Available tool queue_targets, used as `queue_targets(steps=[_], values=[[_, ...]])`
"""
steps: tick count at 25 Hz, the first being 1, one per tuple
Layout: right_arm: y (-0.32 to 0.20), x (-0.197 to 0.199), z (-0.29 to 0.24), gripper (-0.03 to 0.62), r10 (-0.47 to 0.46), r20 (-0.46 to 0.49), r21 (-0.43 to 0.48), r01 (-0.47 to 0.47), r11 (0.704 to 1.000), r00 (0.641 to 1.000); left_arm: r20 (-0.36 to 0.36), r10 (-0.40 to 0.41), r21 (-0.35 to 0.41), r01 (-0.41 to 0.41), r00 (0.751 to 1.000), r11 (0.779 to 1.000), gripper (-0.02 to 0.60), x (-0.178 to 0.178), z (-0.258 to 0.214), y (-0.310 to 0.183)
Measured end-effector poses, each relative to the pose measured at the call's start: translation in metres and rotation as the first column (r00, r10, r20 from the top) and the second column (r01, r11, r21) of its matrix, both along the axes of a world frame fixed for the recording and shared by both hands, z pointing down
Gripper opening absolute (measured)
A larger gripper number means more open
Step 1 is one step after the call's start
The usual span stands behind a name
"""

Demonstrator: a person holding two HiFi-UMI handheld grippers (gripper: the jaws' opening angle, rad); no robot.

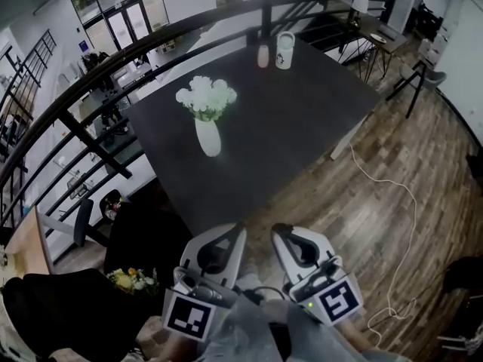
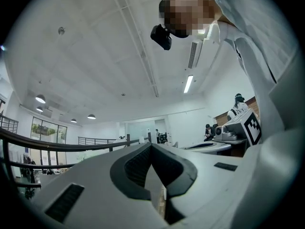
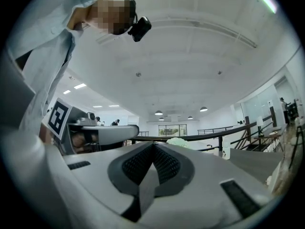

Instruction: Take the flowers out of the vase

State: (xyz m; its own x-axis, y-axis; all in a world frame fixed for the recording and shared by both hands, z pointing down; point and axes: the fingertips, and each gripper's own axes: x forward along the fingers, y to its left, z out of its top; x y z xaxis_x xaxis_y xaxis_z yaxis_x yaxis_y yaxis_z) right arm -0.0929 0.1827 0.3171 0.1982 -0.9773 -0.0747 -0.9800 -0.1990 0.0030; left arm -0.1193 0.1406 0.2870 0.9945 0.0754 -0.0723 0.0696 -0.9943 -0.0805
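Nothing of the job is done yet. The bunch of white flowers with green leaves (image 1: 206, 98) stands upright in the small white ceramic vase (image 1: 208, 136). The vase sits on the dark matte table (image 1: 302, 119), toward its left corner and a little in from the edge that runs beside the black railing (image 1: 90, 81).

The left gripper (image 1: 235, 231) and right gripper (image 1: 278, 231) are held side by side just off the table's near corner, well apart from the vase. Each gripper view shows the jaws pressed together with nothing between them. Over the closed tips in the right gripper view, the flower heads (image 3: 178, 141) peek up in the distance.

At the far corner, a white mug with dark print (image 1: 284, 50) and a small pinkish container (image 1: 263, 55) stand next to each other, clear of the work.

As judged from here, everything remains: close the distance to the vase, open a gripper, take the stems and lift the bunch out, perhaps steadying the vase with the other.
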Motion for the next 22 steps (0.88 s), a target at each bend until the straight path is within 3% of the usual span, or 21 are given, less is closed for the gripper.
queue_targets(steps=[9,22], values=[[-0.063,0.038,0.007,-0.002,-0.039,-0.001,-0.003,0.039,0.999,0.999,-0.023,-0.049,0.008,0.049,0.999,0.999,0.002,0.03,0.001,-0.06],[-0.097,0.061,0.009,-0.002,-0.084,-0.014,-0.014,0.084,0.996,0.996,-0.026,-0.143,-0.015,0.143,0.989,0.99,0.002,0.033,0.006,-0.096]])
